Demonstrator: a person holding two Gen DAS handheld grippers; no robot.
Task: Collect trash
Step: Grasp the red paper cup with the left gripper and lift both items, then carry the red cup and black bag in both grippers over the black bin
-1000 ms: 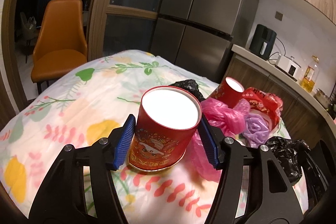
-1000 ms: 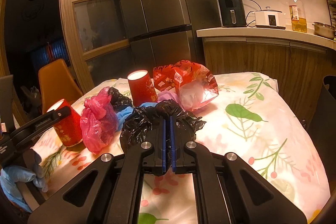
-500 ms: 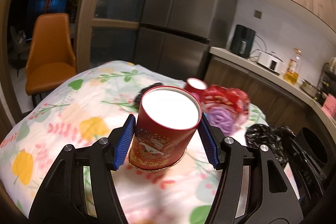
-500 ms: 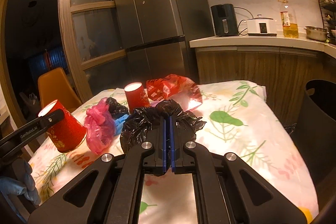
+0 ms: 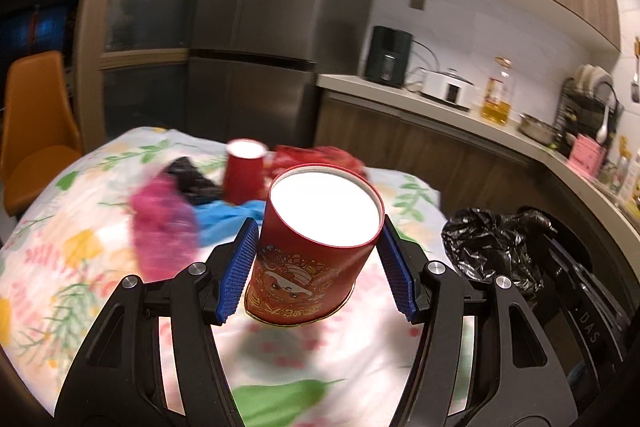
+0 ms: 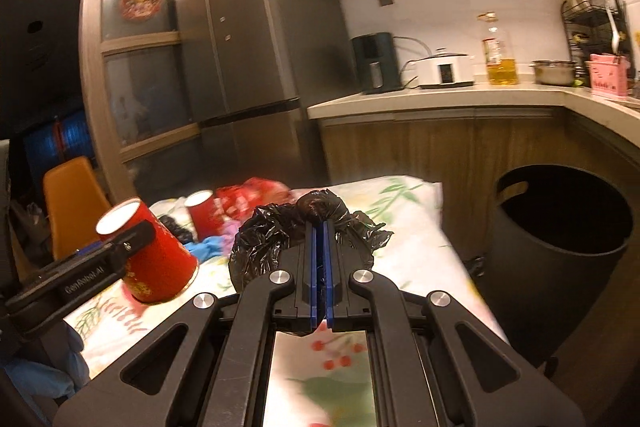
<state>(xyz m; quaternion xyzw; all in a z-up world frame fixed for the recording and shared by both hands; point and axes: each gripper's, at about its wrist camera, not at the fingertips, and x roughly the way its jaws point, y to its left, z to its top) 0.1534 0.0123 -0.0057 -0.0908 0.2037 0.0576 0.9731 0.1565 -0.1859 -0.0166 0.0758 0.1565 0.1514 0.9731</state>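
My left gripper (image 5: 318, 259) is shut on a red paper cup (image 5: 316, 247) and holds it lifted above the floral tablecloth (image 5: 80, 267). The cup also shows in the right wrist view (image 6: 150, 259). My right gripper (image 6: 319, 247) is shut on a crumpled black plastic bag (image 6: 308, 223), held above the table; the bag shows in the left wrist view (image 5: 492, 243) too. A black trash bin (image 6: 560, 259) stands on the floor to the right of the table. A second red cup (image 5: 243, 171), a pink bag (image 5: 162, 223) and a red wrapper (image 5: 320, 157) lie on the table.
A blue bag (image 5: 224, 219) and another black bag (image 5: 192, 179) lie among the trash. An orange chair (image 6: 72, 203) stands at the far left. A fridge (image 6: 248, 59) and a wooden counter (image 6: 440, 99) with appliances stand behind the table.
Both grippers have lifted and swung to the right with their loads. The trash bin has come fully into the right wrist view.
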